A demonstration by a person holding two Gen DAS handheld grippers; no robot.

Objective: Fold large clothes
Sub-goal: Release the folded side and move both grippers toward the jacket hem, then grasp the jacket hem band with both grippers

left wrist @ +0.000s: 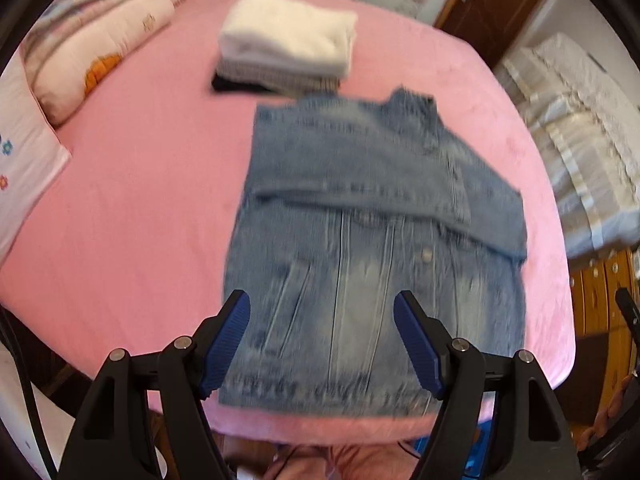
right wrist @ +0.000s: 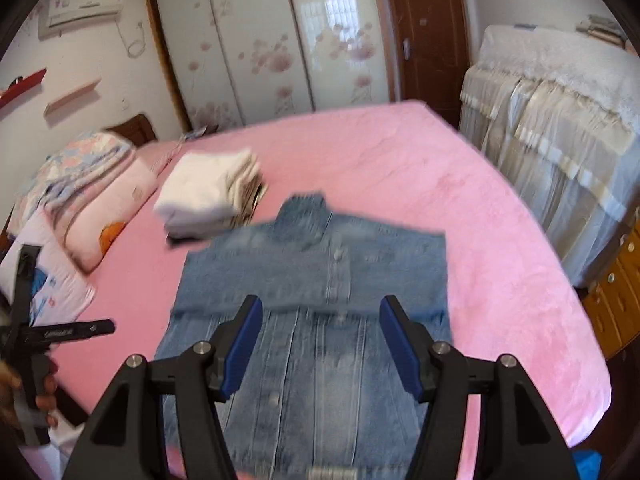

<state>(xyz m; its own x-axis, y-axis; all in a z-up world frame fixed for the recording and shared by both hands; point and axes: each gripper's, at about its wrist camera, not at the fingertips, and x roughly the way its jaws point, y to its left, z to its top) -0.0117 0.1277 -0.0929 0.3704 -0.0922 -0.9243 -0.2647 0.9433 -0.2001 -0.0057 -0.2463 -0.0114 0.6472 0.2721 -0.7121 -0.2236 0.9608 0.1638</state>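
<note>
A light blue denim jacket (left wrist: pixel 360 208) lies flat on the pink bed (left wrist: pixel 140 200), front up, sleeves folded across its chest, hem at the near bed edge. My left gripper (left wrist: pixel 322 312) is open and empty, held above the jacket's lower part. In the right wrist view the jacket (right wrist: pixel 320 264) lies with its collar pointing away. My right gripper (right wrist: pixel 320 320) is open and empty above the jacket's middle. The left gripper's handle (right wrist: pixel 28 320) shows at the left edge of the right wrist view.
A stack of folded clothes (left wrist: pixel 288 48), white on top, sits beyond the jacket; it also shows in the right wrist view (right wrist: pixel 208 192). Pillows and a folded quilt (left wrist: pixel 92 36) lie at the left. A covered cabinet (right wrist: pixel 560 140) stands right of the bed.
</note>
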